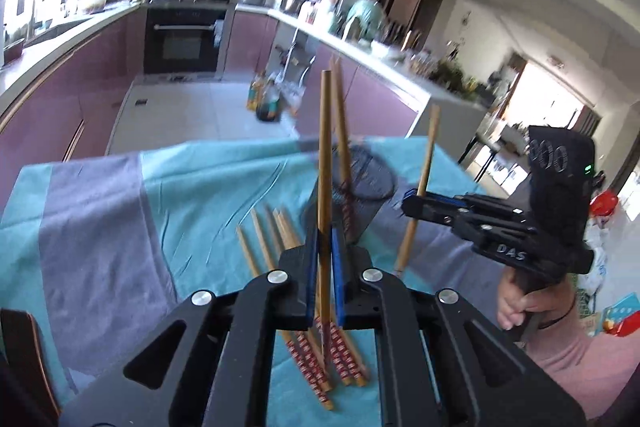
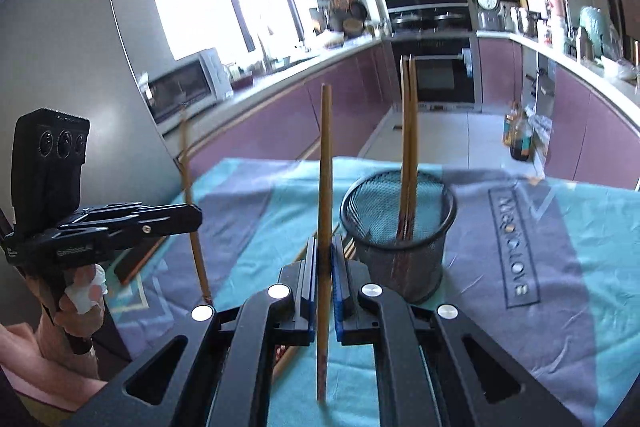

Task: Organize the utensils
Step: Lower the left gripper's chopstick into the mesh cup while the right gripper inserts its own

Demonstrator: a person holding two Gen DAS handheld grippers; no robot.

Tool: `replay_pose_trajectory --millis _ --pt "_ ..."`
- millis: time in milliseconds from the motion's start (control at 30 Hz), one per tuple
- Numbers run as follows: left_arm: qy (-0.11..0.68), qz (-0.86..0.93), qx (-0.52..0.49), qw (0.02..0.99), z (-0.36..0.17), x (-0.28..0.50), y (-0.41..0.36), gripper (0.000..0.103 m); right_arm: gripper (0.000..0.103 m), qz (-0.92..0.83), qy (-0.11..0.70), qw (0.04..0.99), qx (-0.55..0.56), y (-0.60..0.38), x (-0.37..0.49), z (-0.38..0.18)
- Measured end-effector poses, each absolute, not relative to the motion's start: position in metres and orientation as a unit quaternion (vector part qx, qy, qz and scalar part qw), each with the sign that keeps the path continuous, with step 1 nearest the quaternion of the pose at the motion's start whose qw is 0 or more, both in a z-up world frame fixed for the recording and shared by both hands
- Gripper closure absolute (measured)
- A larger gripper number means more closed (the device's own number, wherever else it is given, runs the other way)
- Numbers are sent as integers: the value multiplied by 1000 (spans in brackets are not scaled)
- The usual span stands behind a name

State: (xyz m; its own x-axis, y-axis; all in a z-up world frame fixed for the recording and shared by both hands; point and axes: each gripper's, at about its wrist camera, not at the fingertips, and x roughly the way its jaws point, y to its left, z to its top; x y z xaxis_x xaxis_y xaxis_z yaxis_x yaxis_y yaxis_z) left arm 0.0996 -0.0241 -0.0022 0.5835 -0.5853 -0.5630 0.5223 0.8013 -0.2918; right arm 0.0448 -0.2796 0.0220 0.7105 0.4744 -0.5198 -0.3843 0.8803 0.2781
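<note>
In the left wrist view my left gripper is shut on a wooden chopstick that stands upright, red-patterned end down. Below it several chopsticks lie loose on the teal and grey cloth. A black mesh cup stands just right of centre with two chopsticks upright in it. In the right wrist view my right gripper is shut on another upright chopstick, lifted off the cloth left of the cup. Each gripper shows in the other's view: the right gripper, the left gripper.
A dark flat block lies on the cloth at the left. A dark chair back stands at the table's near left corner. Beyond the table's far edge are tiled floor, bottles, purple cabinets and an oven.
</note>
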Motion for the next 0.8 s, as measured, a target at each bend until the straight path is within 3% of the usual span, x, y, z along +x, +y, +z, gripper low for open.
replay_pose_trajectory --millis 567,800 --pt "230 -339 -90 908 81 128 -59 96 97 208 207 954 62 -312 66 99" --pt "237 -321 -51 916 82 142 -86 96 97 183 196 961 63 -316 83 101"
